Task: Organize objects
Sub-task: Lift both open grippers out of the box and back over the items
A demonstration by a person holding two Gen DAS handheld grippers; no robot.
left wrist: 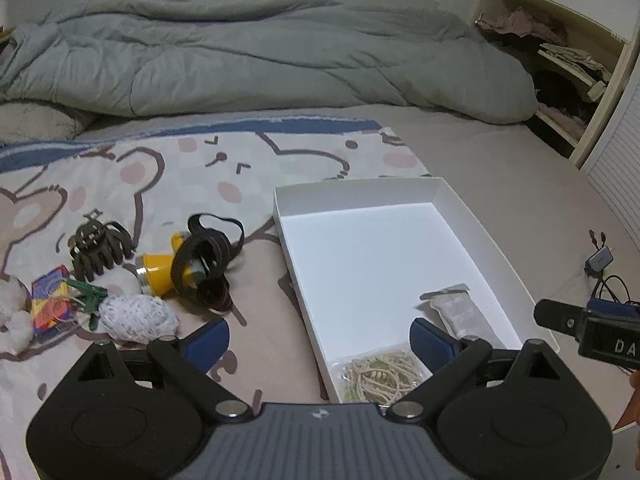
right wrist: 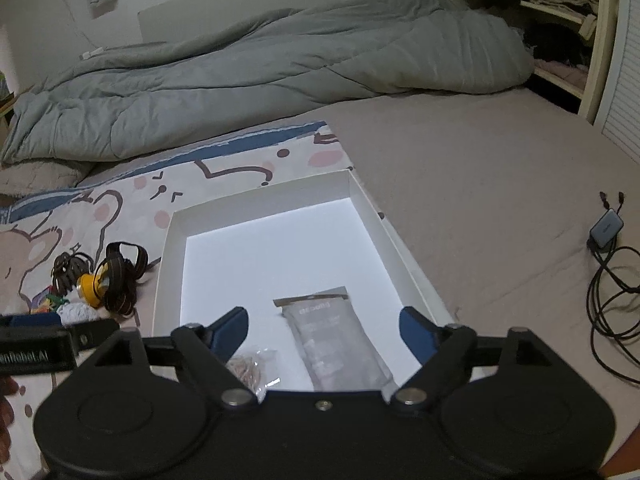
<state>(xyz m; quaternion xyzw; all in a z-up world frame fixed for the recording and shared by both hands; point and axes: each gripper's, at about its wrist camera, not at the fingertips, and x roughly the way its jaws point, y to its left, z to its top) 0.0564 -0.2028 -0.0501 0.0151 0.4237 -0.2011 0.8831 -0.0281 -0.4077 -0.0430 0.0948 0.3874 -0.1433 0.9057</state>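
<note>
The white box (right wrist: 368, 204) sits on the bed (right wrist: 480, 168), already holding a grey pouch (right wrist: 332, 340) and a bag of rubber bands (left wrist: 380, 372) at its near end; the rest of its floor is bare. The right gripper (right wrist: 322, 330) hangs over that near end with its fingers spread and nothing between them, the pouch lying flat below; the left gripper (left wrist: 318, 338) is likewise spread wide and empty, straddling the box's left wall. The things yet to sort lie in a cluster left of the box on the cartoon blanket (left wrist: 180, 168): a dark claw clip (left wrist: 98, 250), a yellow headlamp (left wrist: 160, 272) tangled in its black strap (left wrist: 212, 248), a white knit ball (left wrist: 138, 318), a colourful packet (left wrist: 50, 300) and a green clip (left wrist: 90, 294). The risk I see is the crowding; a grab at the headlamp could snag the strap and drag neighbours along; the soft bedding may let the light box slide or tip if a finger nudges its wall.
</note>
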